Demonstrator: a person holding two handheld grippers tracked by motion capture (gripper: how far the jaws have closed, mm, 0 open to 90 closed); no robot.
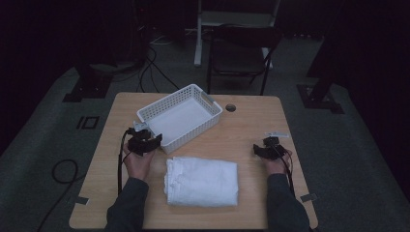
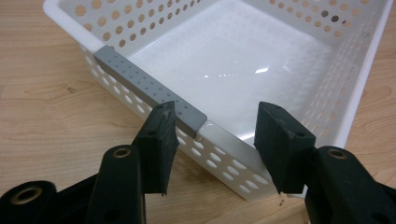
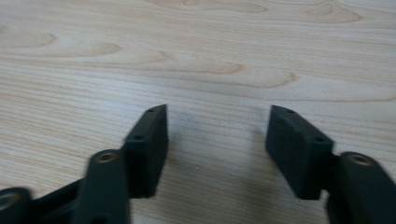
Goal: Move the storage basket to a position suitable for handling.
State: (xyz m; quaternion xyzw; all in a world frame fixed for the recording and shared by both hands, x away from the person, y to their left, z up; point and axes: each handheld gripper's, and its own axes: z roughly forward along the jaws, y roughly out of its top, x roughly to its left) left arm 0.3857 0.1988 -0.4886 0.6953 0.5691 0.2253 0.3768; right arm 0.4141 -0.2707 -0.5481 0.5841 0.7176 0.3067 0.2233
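Tongs: two pairs, one in each hand; left tongs [image 1: 143, 140] and right tongs [image 1: 267, 148] rest low over the wooden counter [image 1: 251, 126].
Baskets: one white perforated plastic basket [image 1: 180, 117], just ahead of the left tongs, its near corner reaching between their tips.
Basket handles: two grey strips on the rim; the near handle [image 2: 150, 91] lies by the left tongs, the far handle [image 1: 208, 98] sits at the opposite end.
Towels: one folded white towel [image 1: 202, 181], lying between the two pairs of tongs and nearer the person than both, touching neither.
Left tongs state: jaws apart, with the basket's rim corner between them; one jaw overlaps the end of the grey handle in the picture, and whether it touches there cannot be told.
Right tongs state: jaws apart, nothing between them but bare wood.
Hands and sleeves: two hands, two dark sleeves, coming in from the near edge of the counter.
High view adds: the whole layout, the towel, a round hole [image 1: 230, 107] in the counter beyond the basket, a dark chair [image 1: 241, 53] behind the counter, cables on the floor.
Left gripper view adds: the basket's glossy bare floor, its round wall holes, the dotted texture on the grey handle.
Right gripper view adds: the wood grain close up beneath the right tongs [image 3: 217, 140].
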